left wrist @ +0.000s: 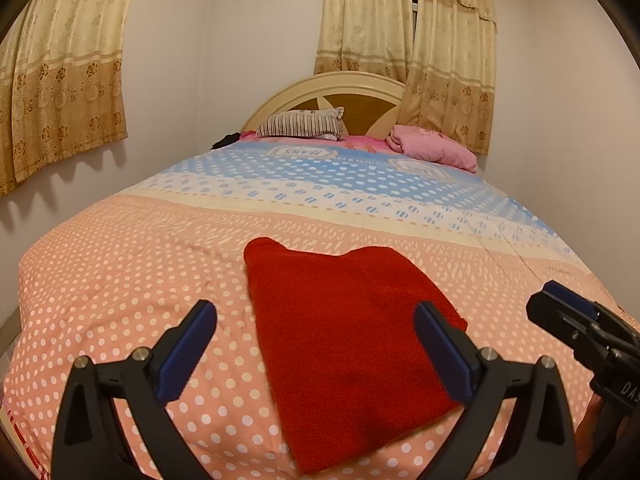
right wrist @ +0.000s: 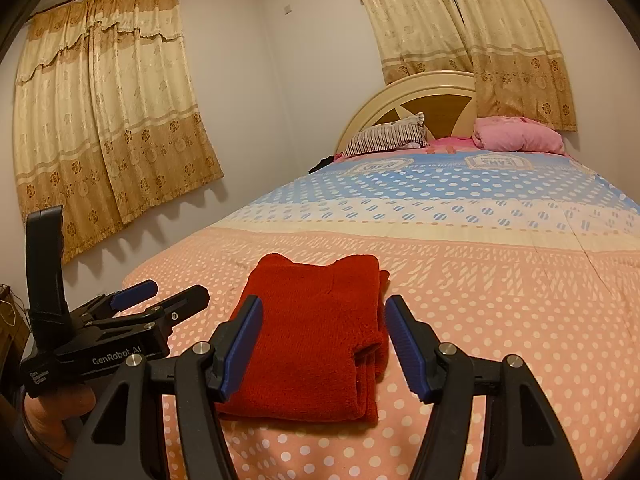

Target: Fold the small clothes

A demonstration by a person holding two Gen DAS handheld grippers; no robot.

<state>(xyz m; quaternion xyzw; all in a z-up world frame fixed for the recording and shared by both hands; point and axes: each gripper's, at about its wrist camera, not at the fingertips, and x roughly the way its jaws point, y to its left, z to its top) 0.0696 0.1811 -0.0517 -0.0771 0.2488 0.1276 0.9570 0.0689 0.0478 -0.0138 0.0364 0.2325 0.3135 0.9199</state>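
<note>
A red garment (right wrist: 316,336) lies folded into a thick, neat rectangle near the foot edge of the bed (right wrist: 500,304), its layered edges stacked on one side. The left gripper (left wrist: 316,344) and right gripper (right wrist: 320,340) hover just above it, jaws spread and pinching nothing, none of the cloth caught between the pads. The fold looks finished, or one halving short of it. Any next move would call for both jaws to drop onto one edge, pinch every layer together and carry it across. Pillows (right wrist: 388,136) sit by the headboard.
</note>
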